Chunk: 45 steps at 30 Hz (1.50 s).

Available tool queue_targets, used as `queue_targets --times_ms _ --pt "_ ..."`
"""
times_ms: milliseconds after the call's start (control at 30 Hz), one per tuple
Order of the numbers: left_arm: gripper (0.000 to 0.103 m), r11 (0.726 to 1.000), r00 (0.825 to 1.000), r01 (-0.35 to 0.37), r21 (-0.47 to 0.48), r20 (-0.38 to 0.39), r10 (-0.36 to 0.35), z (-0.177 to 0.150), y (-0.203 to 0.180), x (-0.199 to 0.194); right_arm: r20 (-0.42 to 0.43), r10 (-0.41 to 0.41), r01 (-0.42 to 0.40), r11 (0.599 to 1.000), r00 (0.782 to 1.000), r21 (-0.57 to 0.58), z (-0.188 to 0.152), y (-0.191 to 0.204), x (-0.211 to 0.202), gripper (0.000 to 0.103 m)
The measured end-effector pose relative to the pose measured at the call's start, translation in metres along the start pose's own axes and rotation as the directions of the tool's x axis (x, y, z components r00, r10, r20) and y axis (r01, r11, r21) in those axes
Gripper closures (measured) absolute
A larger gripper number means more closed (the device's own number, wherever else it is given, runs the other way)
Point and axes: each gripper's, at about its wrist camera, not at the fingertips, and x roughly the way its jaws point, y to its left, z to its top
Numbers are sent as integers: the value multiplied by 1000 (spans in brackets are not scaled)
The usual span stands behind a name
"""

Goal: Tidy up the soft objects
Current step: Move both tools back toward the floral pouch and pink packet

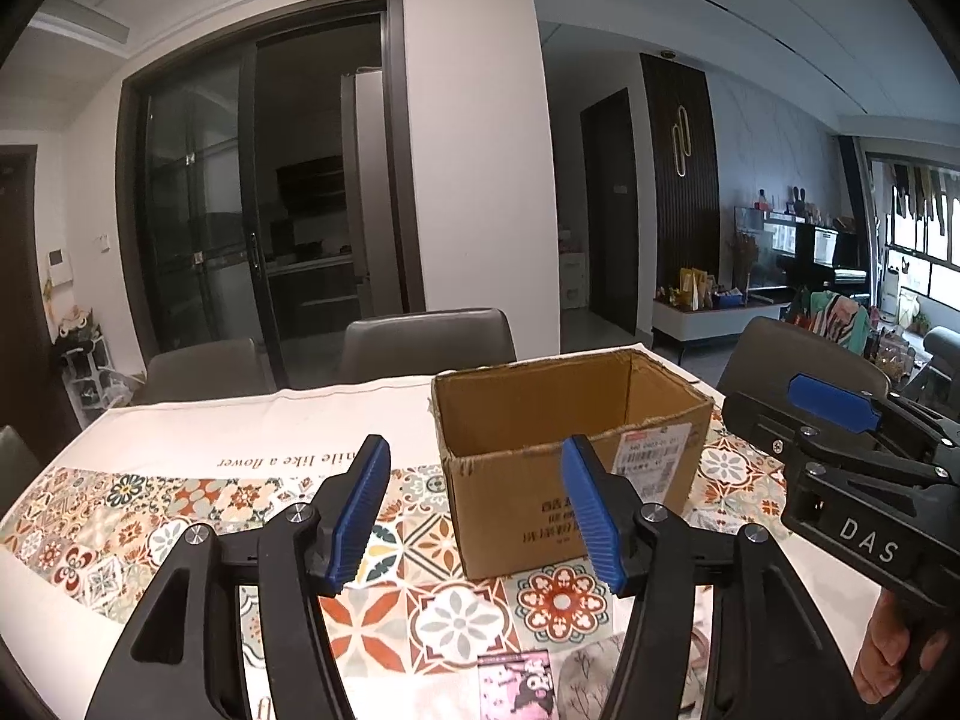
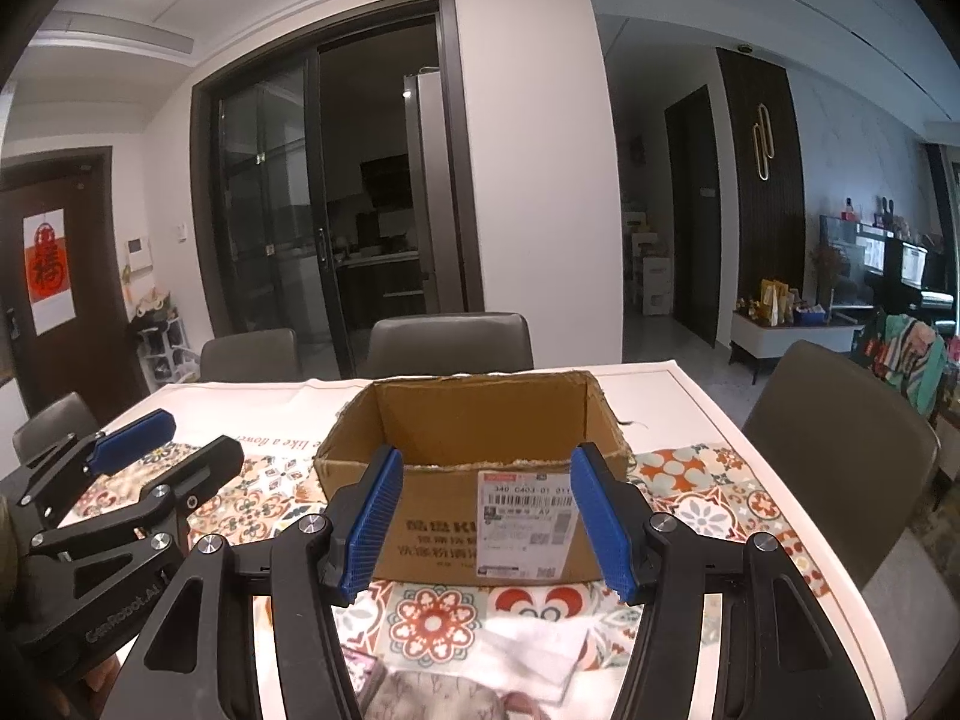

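An open brown cardboard box (image 1: 570,450) stands on the patterned tablecloth; it also shows in the right wrist view (image 2: 480,438), and what I see of its inside looks empty. My left gripper (image 1: 480,510) is open and empty, held above the table in front of the box. My right gripper (image 2: 486,522) is open and empty, also in front of the box. Soft items lie at the near edge: a pink-and-black printed piece (image 1: 516,684), a grey patterned cloth (image 1: 591,678) (image 2: 432,696) and a white cloth (image 2: 534,648).
The table (image 1: 180,438) carries a floral tile-pattern cloth. Dark chairs stand behind it (image 1: 426,342) and to the right (image 2: 840,450). The right gripper's body (image 1: 852,468) shows right of the box; the left gripper's body (image 2: 108,510) shows at the left.
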Motion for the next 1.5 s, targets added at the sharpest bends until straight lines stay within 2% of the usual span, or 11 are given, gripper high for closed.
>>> queue_targets --times_ms 367,633,733,1100,1500 --pt "42 1000 999 -12 6 -47 12 -29 -1 -17 4 -54 54 998 999 12 -22 0 -24 43" --pt "39 999 997 -45 30 -63 47 -53 -5 -27 -44 -63 63 998 997 6 -39 -1 -26 43" --pt "39 999 995 -31 7 -91 31 -64 -4 -28 -63 -64 65 998 996 19 -49 -5 -27 43" --pt "38 999 978 7 -32 -208 -14 -97 -9 -20 -134 -78 84 996 988 38 -79 -11 -27 43" --pt "34 1000 960 0 -25 -279 -7 -122 -13 -2 -229 -104 111 994 968 19 -105 -16 -10 43"
